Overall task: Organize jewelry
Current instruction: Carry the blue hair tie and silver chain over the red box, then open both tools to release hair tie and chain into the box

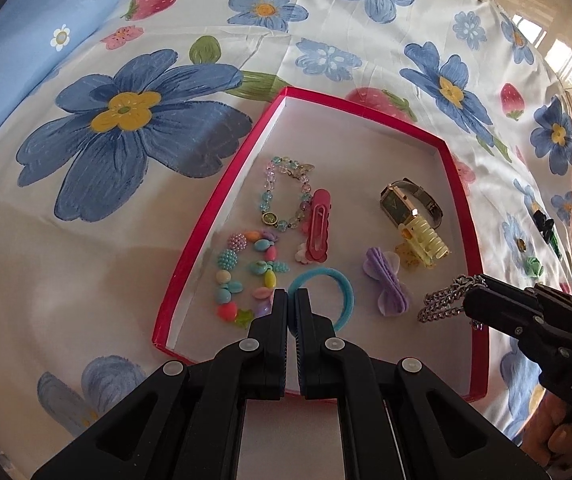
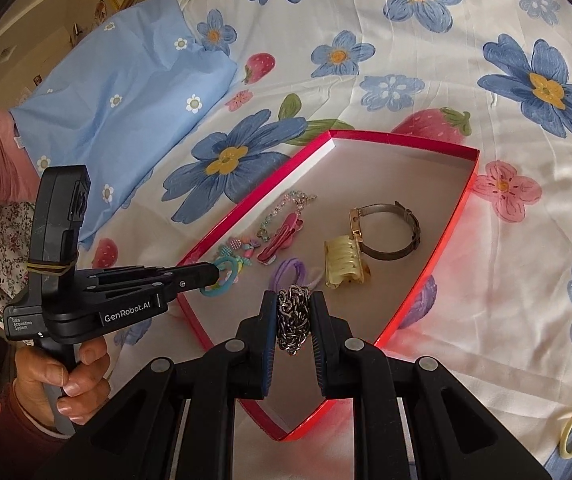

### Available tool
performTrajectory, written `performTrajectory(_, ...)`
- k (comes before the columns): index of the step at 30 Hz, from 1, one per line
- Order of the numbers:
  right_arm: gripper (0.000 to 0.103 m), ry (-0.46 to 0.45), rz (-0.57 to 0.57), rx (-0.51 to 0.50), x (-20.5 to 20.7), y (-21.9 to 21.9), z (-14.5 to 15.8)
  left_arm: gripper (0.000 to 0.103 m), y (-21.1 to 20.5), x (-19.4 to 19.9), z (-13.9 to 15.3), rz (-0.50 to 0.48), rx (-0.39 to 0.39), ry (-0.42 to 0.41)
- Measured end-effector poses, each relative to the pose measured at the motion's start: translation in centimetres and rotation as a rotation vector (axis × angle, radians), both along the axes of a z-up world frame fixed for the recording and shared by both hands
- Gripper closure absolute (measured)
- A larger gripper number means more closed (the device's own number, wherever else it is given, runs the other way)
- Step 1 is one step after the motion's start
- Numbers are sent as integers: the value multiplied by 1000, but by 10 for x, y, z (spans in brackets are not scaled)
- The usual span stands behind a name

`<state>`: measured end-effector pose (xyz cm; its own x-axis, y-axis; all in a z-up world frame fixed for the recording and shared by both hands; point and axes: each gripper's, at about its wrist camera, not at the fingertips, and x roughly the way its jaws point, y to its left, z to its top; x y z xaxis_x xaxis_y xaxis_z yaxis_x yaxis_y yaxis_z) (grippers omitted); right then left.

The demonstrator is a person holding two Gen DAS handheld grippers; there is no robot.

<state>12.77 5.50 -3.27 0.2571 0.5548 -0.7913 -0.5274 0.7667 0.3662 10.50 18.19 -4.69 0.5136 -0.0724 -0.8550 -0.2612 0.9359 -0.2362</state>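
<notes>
L gripper (image 1: 291,296) jaws pinched, prob. on blue hair tie (image 1: 335,284) | R gripper (image 2: 293,300) clamps chain (image 2: 293,320) over red tray (image 1: 461,184)

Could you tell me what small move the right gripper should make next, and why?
Probably lower and open: the right gripper is shut on the silver chain above bare floor of the red tray, near the purple bow, so releasing there should add it.
</notes>
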Motion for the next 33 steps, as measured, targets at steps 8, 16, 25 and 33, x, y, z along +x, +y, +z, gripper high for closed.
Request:
performTrajectory(8, 87, 33, 17, -47, 5, 9, -18, 100, -2, 12, -18, -1, 8, 45)
performTrajectory(16, 87, 52, 41, -77, 7, 13, -26, 98, -7, 18, -23, -6, 35, 61)
performTrajectory(25, 87, 50, 39, -77, 7, 13, -26, 94, -12, 17, -21, -16, 54, 63)
performTrajectory(33, 83, 50, 35, -64, 8, 10, -24, 79, -12, 13, -17, -10, 65, 60)
